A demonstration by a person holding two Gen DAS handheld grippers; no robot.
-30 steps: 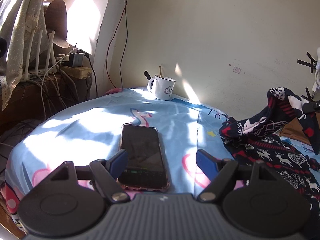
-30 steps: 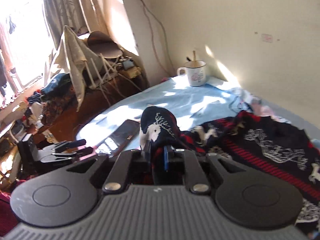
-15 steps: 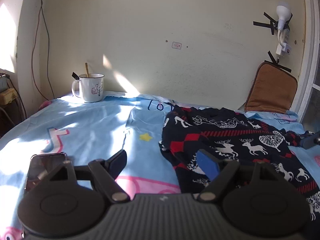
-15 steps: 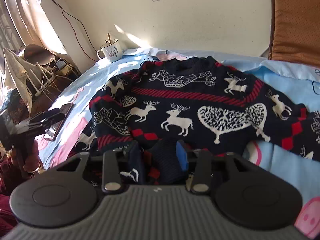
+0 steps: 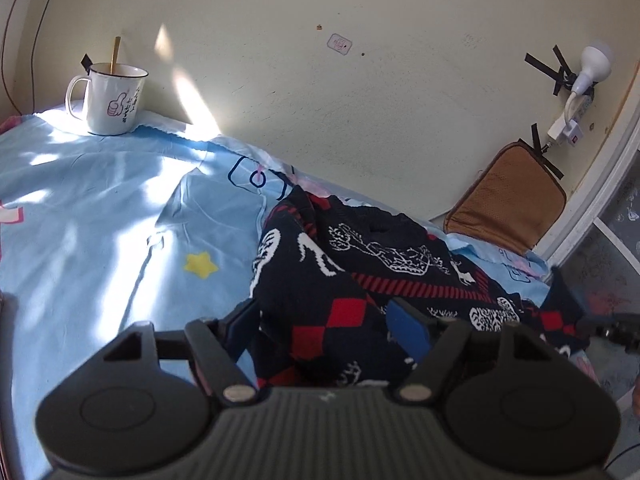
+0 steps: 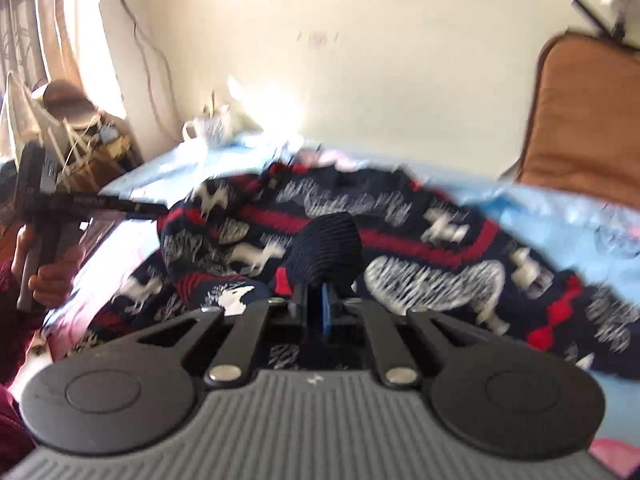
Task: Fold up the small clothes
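Note:
A dark blue sweater (image 5: 360,264) with red bands and white deer lies rumpled on the light blue bed sheet (image 5: 80,220). My left gripper (image 5: 326,324) hangs over the sweater's near left edge. Its jaws are wide and closing, with red-checked knit between them, and the pads do not press it. My right gripper (image 6: 316,304) is shut on a ribbed dark fold of the sweater (image 6: 332,248), which bulges up beyond the fingertips. The right wrist view is blurred. A hand (image 6: 48,276) holding the left gripper shows at its left edge.
A white mug (image 5: 112,100) with a stick in it stands at the back left by the wall. A brown cushion (image 5: 508,208) leans in the back right corner under a taped bulb (image 5: 592,64). Left of the bed is a cluttered stand (image 6: 80,136).
The left view swung right from the phone onto the sweater, and the phone left view. The right gripper let go its first bunch, opened over the spread sweater, then shut on a ribbed fold.

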